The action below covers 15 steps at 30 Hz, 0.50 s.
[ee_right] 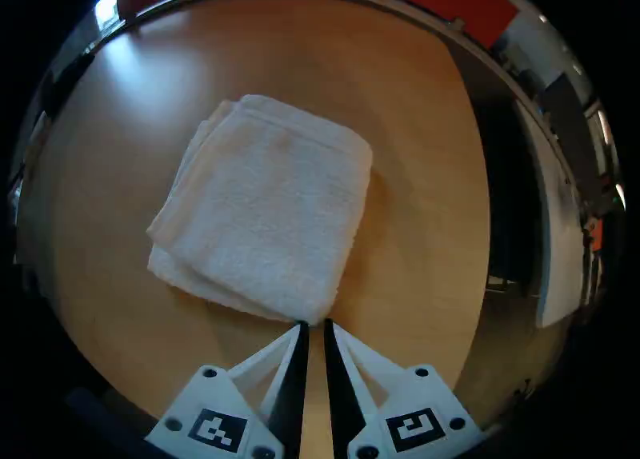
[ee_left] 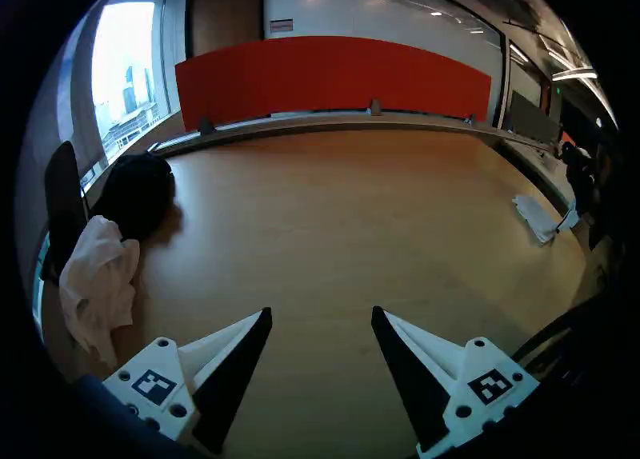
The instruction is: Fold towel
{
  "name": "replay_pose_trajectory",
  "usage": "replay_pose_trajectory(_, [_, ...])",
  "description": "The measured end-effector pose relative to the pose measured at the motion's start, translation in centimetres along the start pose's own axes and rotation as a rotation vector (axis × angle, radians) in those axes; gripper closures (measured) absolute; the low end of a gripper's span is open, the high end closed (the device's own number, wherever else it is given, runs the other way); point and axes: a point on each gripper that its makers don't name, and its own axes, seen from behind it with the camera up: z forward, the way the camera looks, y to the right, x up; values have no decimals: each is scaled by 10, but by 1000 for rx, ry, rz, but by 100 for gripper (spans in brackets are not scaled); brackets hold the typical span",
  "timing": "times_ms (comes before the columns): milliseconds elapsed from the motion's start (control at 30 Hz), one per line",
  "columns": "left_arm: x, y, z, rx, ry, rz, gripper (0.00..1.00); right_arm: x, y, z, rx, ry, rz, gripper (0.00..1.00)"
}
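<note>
On the wooden tabletop (ee_right: 416, 179), the towel (ee_right: 264, 207) lies folded into a thick, roughly square pad of several layers. The layer edges show stepped along its left side and near-left corner. It rests flat and nothing lies on it.

Right tool (ee_right: 314, 327): the two fingers are drawn almost together, with a narrow slit between them through which bare tabletop shows. They grip nothing. The fingertips sit at the towel's nearest corner. Whether they touch the fabric or stop just short of it cannot be told. The towel extends away from the tips, mostly ahead and to the left in the right gripper view.

Left tool (ee_left: 320, 310): the fingers are spread wide, with bare tabletop between them and nothing held. In the left gripper view the towel appears as a small pale pad at the far right edge of the tabletop, well apart from this tool.

Other items, left gripper view:
- A dark rounded object (ee_left: 136, 191), possibly a bag, stands on the tabletop at the left. Its contents cannot be told.
- A white cloth (ee_left: 100, 287) hangs crumpled over a dark chair (ee_left: 64, 199) beside the tabletop's left edge.
- A red partition (ee_left: 332, 79) runs along the far edge of the tabletop.
- A window (ee_left: 124, 71) is at the far left.
</note>
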Motion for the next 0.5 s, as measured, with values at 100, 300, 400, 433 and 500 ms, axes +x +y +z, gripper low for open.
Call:
replay_pose_trajectory(100, [0,1,0,-1,0,-1,8,-1,-1,-2,-1,3,-7,64])
replay_pose_trajectory(300, [-1,1,1,-4,-1,-6,8,-3,-1,-9,-7,23,-17,21])
replay_pose_trajectory(400, [-2,1,1,-6,-1,-5,8,-5,2,-11,-20,27,-11,17])
replay_pose_trajectory(433, [-2,1,1,-7,-1,-4,8,-5,4,-10,-26,26,-8,17])
replay_pose_trajectory(500, [-2,2,1,-9,-2,-2,8,-6,7,-10,-37,24,-3,17])
